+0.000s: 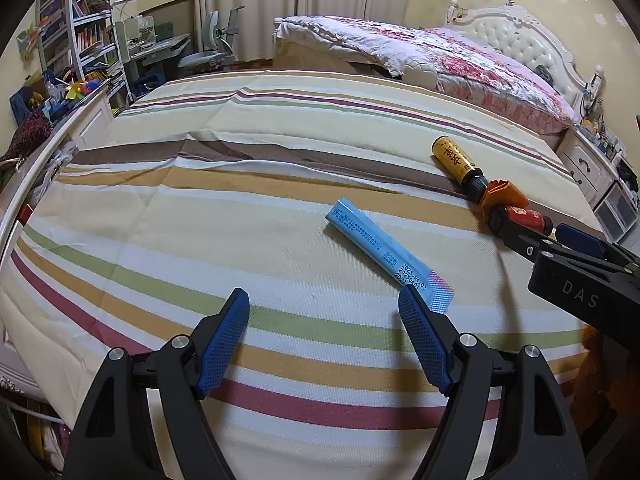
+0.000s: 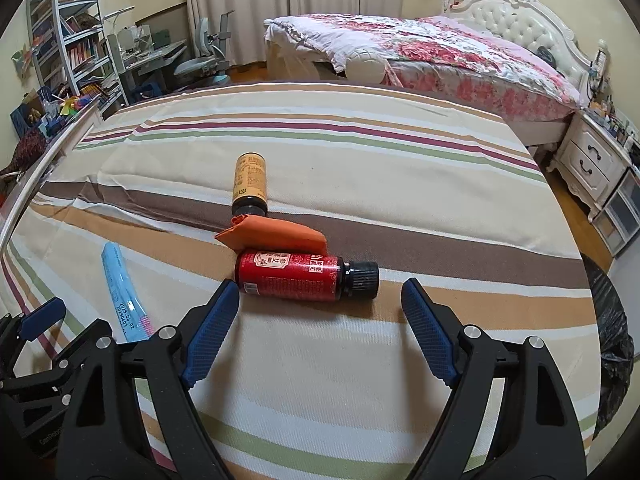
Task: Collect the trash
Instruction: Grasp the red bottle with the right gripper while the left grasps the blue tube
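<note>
— Four pieces of trash lie on the striped bed sheet, all loose; in the right wrist view the red bottle sits at centre frame on its side, cap pointing toward the right edge; an orange wrapper touches its upper side, and a yellow bottle lies just above that, cap end against the wrapper.

— And the fourth?

— It is a light blue sachet, lying slantwise at centre right of the left wrist view; its lower, pink-tinted end is just beside the right finger of the left gripper.

— Are the jaws on anything?

— No; the left gripper's jaws are spread wide with only sheet between them; the right gripper is likewise released, its jaws parted wide, the left fingertip just below the red bottle's base; nothing is grasped.

— Anything else in frame?

— Only a black bag at the right edge of the right wrist view, beside the bed; a second bed with a floral quilt fills the upper right of the left wrist view.
</note>
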Demonstrator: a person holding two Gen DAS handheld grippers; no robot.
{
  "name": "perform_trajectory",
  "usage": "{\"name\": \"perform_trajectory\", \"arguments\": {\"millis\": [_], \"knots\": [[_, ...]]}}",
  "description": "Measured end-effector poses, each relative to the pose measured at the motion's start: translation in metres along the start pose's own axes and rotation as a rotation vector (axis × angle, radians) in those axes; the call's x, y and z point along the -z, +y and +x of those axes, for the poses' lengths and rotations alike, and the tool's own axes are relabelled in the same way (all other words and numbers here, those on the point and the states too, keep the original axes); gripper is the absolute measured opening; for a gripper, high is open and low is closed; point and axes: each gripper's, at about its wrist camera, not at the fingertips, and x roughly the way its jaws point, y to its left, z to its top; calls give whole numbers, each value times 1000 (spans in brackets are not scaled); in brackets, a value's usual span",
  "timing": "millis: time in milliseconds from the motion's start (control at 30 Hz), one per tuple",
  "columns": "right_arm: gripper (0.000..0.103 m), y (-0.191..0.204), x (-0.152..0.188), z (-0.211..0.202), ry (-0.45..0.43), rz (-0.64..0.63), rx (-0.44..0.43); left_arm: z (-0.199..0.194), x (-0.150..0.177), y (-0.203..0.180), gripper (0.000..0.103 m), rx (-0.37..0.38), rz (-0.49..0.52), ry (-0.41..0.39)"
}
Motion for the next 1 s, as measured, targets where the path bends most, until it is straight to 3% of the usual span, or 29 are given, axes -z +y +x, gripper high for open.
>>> {"name": "perform_trajectory", "arguments": {"millis": [333, 467, 1000], "knots": [[81, 4, -5, 7, 2, 19, 14, 0, -1, 2, 75, -2, -5, 1], [73, 2, -3, 6, 3, 15, 23, 0, -2, 3, 75, 0, -7, 1], [72, -26, 16, -6, 4, 44, 55, 12, -20, -22, 75, 2, 7, 5]]}}
